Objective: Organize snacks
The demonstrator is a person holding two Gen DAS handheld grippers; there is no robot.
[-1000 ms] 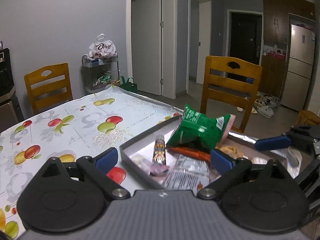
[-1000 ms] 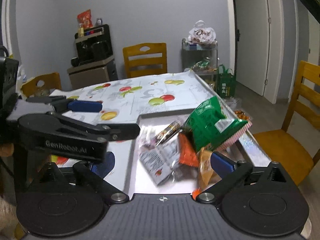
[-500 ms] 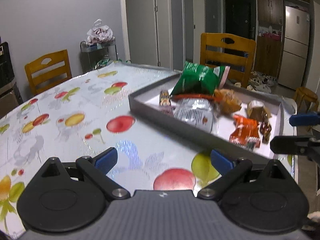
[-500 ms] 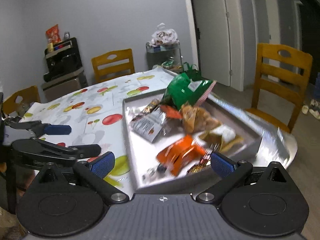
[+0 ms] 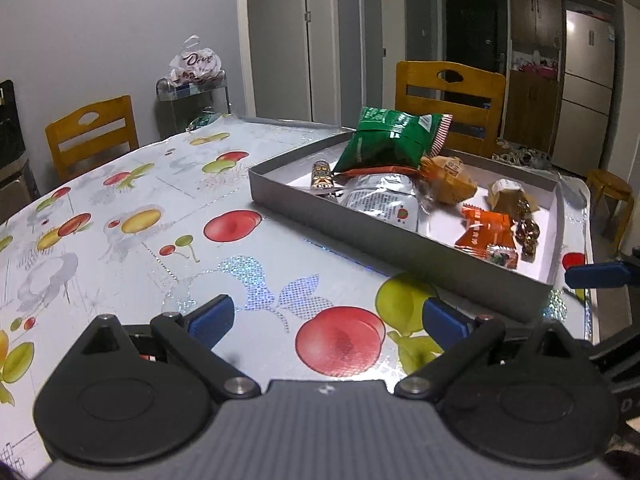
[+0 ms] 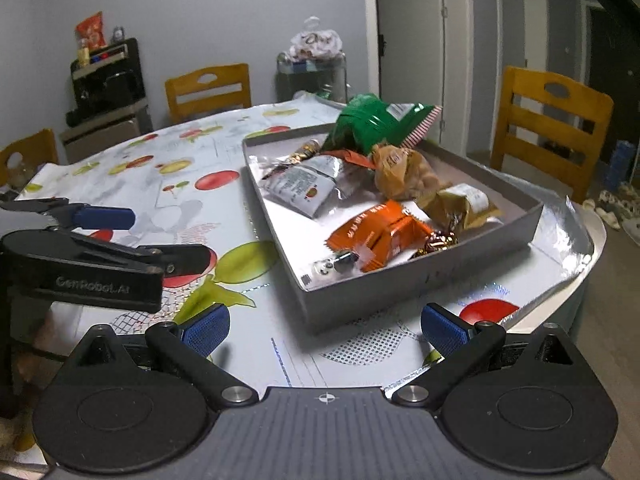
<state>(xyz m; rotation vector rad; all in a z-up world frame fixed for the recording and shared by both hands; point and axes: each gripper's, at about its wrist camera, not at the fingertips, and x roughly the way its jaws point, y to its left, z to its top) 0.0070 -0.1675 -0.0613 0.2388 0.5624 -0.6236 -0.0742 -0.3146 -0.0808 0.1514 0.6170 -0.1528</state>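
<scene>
A shallow grey tray (image 5: 320,216) sits on the bench (image 5: 168,240), which wears a fruit-print cloth; every place here is told from that tray; inside it, against the far corner, a green snack bag (image 5: 390,140) leans tilted and partly over the far wall; just beneath the bag lies a silver foil packet (image 5: 380,202), with a small printed stick snack (image 5: 322,174) at its left toward the tray's left wall; a crinkled tan packet (image 5: 450,180) lies near the tray's middle, a second tan packet (image 5: 510,196) toward its right wall; an orange packet (image 5: 486,226) rests by the near right corner, with dark foil-wrapped sweets (image 5: 528,234) touching or just beside it; the left hand-held gripper (image 5: 326,316) hovers over bare cloth in front of the tray's near wall, its blue fingers spread wide, gripping nothing; the right hand-held gripper (image 6: 324,324) is off the tray's near corner, likewise spread and empty; a wooden chair (image 5: 450,96) stands behind the tray's far side
</scene>
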